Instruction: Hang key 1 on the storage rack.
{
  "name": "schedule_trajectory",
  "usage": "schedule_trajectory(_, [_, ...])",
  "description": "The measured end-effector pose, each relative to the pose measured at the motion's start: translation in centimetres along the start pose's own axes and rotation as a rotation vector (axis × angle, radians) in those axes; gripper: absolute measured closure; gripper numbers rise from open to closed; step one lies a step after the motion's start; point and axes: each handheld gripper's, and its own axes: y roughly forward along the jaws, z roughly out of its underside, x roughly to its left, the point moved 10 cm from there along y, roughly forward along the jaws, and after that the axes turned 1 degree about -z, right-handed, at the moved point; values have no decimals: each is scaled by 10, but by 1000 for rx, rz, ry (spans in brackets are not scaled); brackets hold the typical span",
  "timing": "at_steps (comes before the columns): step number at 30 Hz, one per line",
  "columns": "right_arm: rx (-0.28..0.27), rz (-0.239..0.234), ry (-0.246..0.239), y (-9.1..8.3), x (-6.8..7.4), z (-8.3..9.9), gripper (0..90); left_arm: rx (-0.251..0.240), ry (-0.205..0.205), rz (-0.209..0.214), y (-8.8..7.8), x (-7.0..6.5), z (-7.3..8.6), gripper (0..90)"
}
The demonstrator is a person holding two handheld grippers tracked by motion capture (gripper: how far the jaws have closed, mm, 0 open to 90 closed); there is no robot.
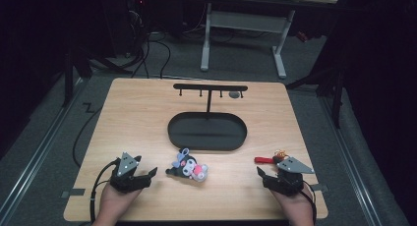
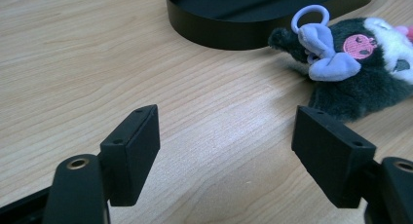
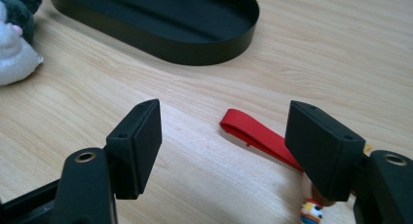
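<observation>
Dark grey plush toy (image 2: 358, 80) w/ lilac bow, white face, both hand-held grippers spread, nothing between jaws.

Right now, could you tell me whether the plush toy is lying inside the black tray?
No, the plush toy lies on the table, just in front of the black tray.

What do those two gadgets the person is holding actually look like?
Both are black. The left gripper and the right gripper each end in two flat, blocky black jaws with small screw holes, on arms with a brass-ringed hole. A grey three-cornered plate sits on top of each, and a black cable trails from the left one. No sleeves show at the wrists.
</observation>
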Motion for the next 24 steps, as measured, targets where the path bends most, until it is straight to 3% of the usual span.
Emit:
schedule_trajectory(11, [85, -34, -7, 3, 10, -1, 298, 4, 18, 6, -3, -1, 2, 247])
schedule_trajectory(16, [150, -21, 9, -2, 6, 4, 305, 4, 22, 17, 1, -4, 1, 239])
schedule_trajectory(24, [291, -14, 27, -19, -3, 26, 349, -5, 25, 41, 12, -8, -9, 241])
